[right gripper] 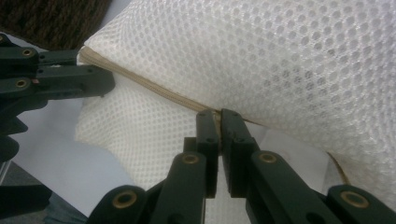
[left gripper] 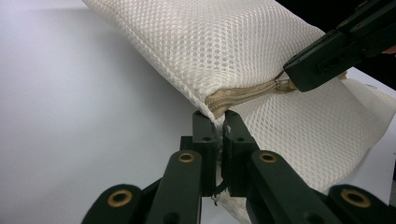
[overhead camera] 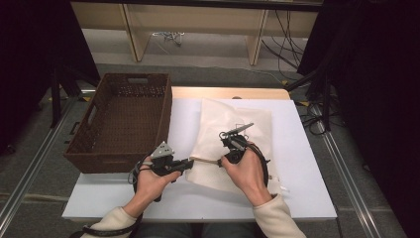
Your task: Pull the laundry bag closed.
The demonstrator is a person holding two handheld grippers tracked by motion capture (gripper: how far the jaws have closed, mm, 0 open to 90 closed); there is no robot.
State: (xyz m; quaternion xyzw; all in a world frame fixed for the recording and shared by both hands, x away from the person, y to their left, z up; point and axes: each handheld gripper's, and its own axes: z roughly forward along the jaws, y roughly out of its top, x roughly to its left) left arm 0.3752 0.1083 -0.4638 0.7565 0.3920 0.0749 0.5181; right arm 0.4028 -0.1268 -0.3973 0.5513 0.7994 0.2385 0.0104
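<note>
A white mesh bag (overhead camera: pixel 218 119) with a beige zipper (left gripper: pixel 243 93) lies on the white table (overhead camera: pixel 297 198). My left gripper (overhead camera: pixel 191 161) is shut on the bag's near corner at the zipper's end (left gripper: pixel 218 116). My right gripper (overhead camera: pixel 221 162) is shut on the zipper a short way along (right gripper: pixel 219 114), at the small metal pull (left gripper: pixel 281 84). The two grippers face each other, and the zipper edge is lifted between them. In the right gripper view, the left gripper (right gripper: pixel 109 84) comes in from the left and clamps the bag's corner.
A brown wicker basket (overhead camera: pixel 116 161) stands at the table's left, just beyond my left hand. Bare white table lies in front of and to the right of the bag. Wooden shelf legs and cables are on the floor behind the table.
</note>
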